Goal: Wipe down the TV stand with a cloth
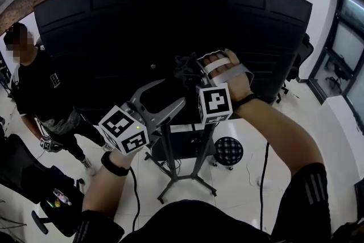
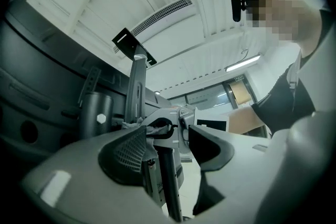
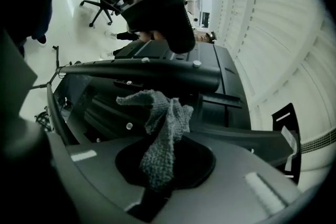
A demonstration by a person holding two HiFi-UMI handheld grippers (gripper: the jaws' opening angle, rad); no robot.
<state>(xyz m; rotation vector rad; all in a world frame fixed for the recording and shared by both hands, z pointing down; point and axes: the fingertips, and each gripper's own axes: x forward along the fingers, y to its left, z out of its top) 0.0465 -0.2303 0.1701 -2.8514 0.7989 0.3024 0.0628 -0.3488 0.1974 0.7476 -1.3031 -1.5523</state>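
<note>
- Black TV [image 1: 114,37], seen from the back, fills the upper head view. The grey TV stand [image 1: 169,156] carries it: two posts run down to splayed legs on the white floor.
- Right gripper [image 3: 163,160]: jaws closed on the grey knit cloth [image 3: 160,123], which is bunched and stands up out of the pinch. It is held high, at the mount behind the screen.
- Left gripper [image 2: 167,145]: jaws well apart with nothing between the pads. A stand post is visible beyond the gap.
- Dark crossbar [image 3: 142,71] sits just above the cloth. I cannot tell whether they touch.
- Judgement: press the loose cloth flat on the bar and stroke along its length. Keep the jaw metal off the paint.
- Hard to read: the cloth is hidden in the head view, and the mount hardware there is a dark tangle.
</note>
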